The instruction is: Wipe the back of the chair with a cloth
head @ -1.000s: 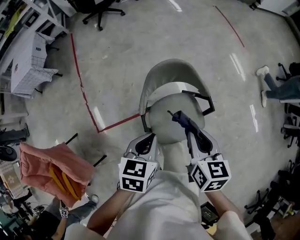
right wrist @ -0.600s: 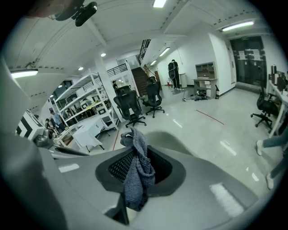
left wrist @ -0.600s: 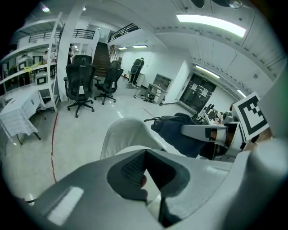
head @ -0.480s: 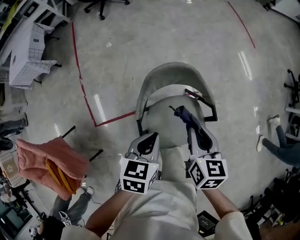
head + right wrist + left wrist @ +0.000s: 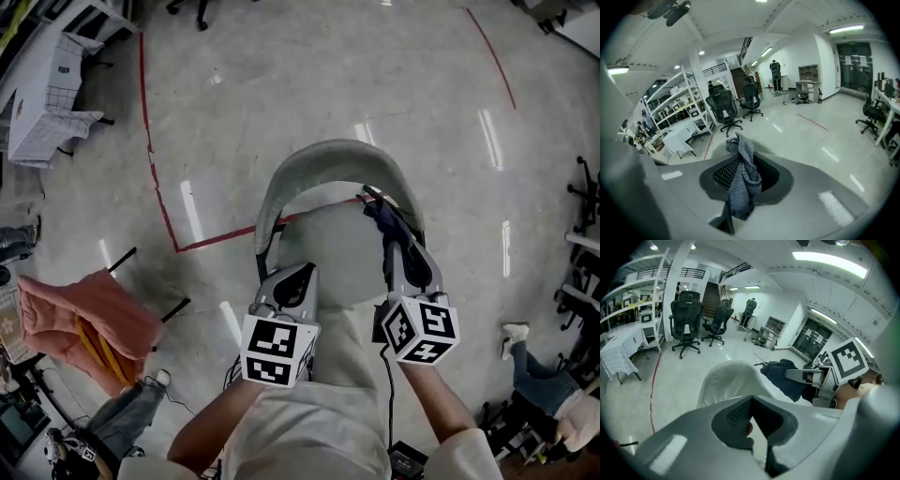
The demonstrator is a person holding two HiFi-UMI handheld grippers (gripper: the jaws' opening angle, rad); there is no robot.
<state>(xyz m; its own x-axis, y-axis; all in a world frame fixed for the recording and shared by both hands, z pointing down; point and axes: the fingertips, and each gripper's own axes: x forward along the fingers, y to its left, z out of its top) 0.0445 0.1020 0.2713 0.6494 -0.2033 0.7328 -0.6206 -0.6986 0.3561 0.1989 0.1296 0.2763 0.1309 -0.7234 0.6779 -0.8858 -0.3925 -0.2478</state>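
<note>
Where the cloth [image 5: 380, 214] is: pinched in the jaws of the right hand-held gripper [image 5: 397, 251], by the right top edge of the chair [image 5: 328, 155] back; contact unclear
Cloth look: dark blue-grey knit, bunched
Left hand-held gripper [image 5: 302, 272]: jaws together, empty, over the seat
Hidden: right jaw tips under cloth; chair legs beneath seat

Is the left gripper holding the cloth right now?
No, the left gripper has its jaws together on nothing, while the dark cloth is pinched in the right gripper.

Overhead and low views, chair [image 5: 330, 161] shared
</note>
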